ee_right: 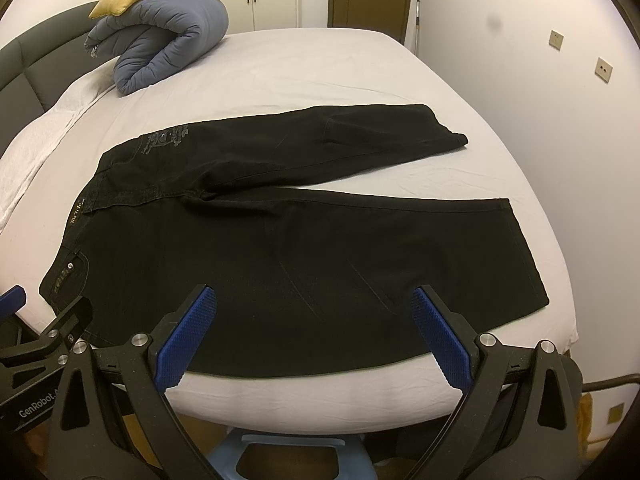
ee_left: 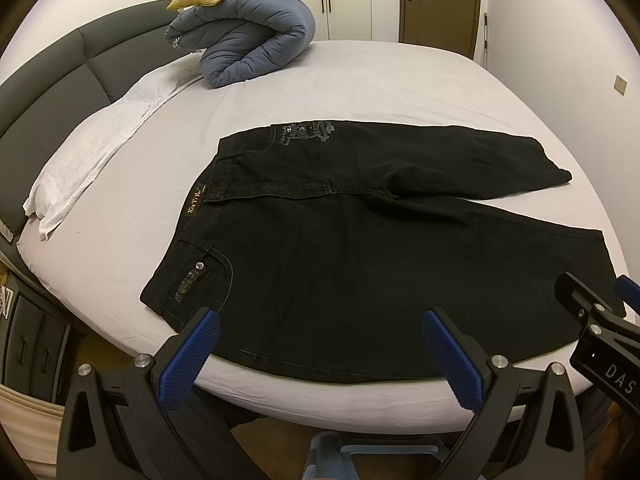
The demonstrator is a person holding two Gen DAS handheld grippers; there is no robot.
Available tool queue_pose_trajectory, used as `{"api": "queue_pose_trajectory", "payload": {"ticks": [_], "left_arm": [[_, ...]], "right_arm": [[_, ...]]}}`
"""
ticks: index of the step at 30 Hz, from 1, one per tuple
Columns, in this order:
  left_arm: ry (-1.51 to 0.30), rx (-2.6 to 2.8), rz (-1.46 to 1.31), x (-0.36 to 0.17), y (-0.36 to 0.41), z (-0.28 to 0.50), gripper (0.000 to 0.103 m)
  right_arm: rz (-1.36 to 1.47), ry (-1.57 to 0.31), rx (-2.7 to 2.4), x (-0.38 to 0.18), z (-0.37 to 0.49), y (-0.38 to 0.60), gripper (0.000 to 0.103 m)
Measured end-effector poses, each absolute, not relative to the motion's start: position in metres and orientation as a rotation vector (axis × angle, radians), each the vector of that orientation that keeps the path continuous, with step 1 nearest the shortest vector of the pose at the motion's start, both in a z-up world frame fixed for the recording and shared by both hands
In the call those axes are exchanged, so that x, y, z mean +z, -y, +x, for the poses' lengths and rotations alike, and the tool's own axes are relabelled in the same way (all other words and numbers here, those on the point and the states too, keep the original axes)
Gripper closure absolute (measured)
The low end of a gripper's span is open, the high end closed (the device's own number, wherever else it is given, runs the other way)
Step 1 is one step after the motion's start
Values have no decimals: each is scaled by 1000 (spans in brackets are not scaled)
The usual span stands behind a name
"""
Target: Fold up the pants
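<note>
Both grippers, left gripper [ee_left: 320, 354] and right gripper [ee_right: 314, 330], are held wide open, empty, above black jeans [ee_left: 360, 248] spread flat on the bed [ee_left: 360, 80].

Each matte black plastic claw, left [ee_left: 320, 354] and right [ee_right: 314, 330], carries two blue knurled rubber pads [ee_left: 190, 360] on triangular cut-out arms fixed with round silver screws [ee_left: 142, 360], with white "GenRobot" lettering [ee_right: 34, 410] printed on the left one's housing.
</note>
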State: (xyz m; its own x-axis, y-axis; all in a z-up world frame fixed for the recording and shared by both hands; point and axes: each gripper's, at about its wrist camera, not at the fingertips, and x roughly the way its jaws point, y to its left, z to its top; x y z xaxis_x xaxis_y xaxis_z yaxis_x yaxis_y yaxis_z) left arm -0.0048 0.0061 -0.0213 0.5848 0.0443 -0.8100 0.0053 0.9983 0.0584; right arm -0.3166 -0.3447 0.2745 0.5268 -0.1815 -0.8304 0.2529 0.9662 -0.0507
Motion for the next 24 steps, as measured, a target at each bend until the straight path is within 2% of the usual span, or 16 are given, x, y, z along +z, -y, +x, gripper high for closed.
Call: {"api": "queue_pose_trajectory", "payload": {"ticks": [24], "left_arm": [[-943,27,47,-22,-6,-2,0]], "right_arm": [[73,-996,-237,270,-311,340,4]]}}
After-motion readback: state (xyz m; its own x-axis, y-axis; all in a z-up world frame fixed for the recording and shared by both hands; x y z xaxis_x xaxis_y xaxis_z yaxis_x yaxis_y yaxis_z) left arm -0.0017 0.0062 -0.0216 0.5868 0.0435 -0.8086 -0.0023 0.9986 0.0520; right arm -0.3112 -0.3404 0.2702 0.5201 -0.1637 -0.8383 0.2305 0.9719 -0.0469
